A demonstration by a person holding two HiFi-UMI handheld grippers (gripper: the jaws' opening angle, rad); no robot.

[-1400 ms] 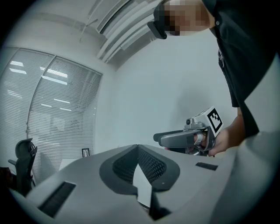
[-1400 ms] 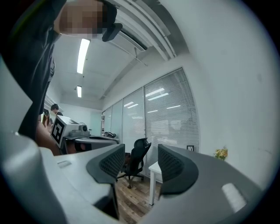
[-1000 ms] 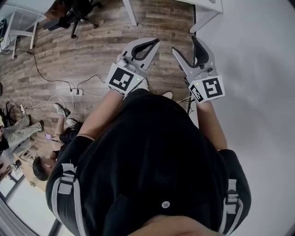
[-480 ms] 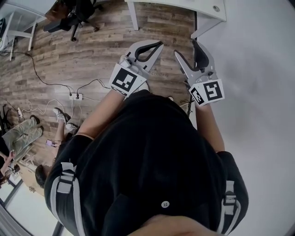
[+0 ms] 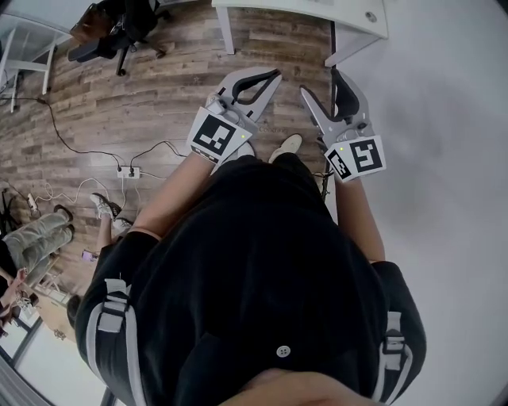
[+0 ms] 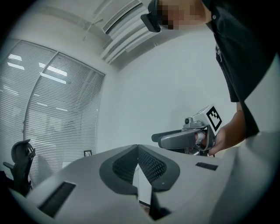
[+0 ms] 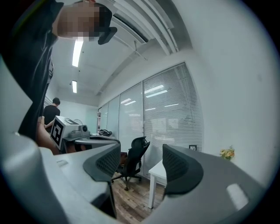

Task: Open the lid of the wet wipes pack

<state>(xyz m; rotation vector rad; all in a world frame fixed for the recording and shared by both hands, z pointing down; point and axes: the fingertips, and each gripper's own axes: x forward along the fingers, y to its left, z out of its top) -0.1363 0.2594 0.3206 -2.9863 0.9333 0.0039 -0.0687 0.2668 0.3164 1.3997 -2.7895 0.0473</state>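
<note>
No wet wipes pack shows in any view. My left gripper [image 5: 275, 75] is held level in front of the person's body, its jaws closed tip to tip with nothing between them; in the left gripper view its tips [image 6: 138, 146] meet against a bare white wall. My right gripper [image 5: 321, 82] is level beside it, open and empty, and its jaws have just been closing a little. Between the spread jaws of my right gripper [image 7: 141, 148] I see only an office chair and the floor. Each gripper appears in the other's view, to the side.
A white table [image 5: 302, 11] stands ahead at the top of the head view, also seen at the right gripper view's table corner [image 7: 158, 172]. A black office chair [image 7: 133, 158] stands near blinds. A white wall [image 5: 444, 119] runs along the right. Cables and a power strip [image 5: 127, 170] lie on the wood floor.
The person has walked forward: the floor slid down the head view, the white table came further in, and a shoe now shows between the arms. Both grippers keep their place ahead of the body.
</note>
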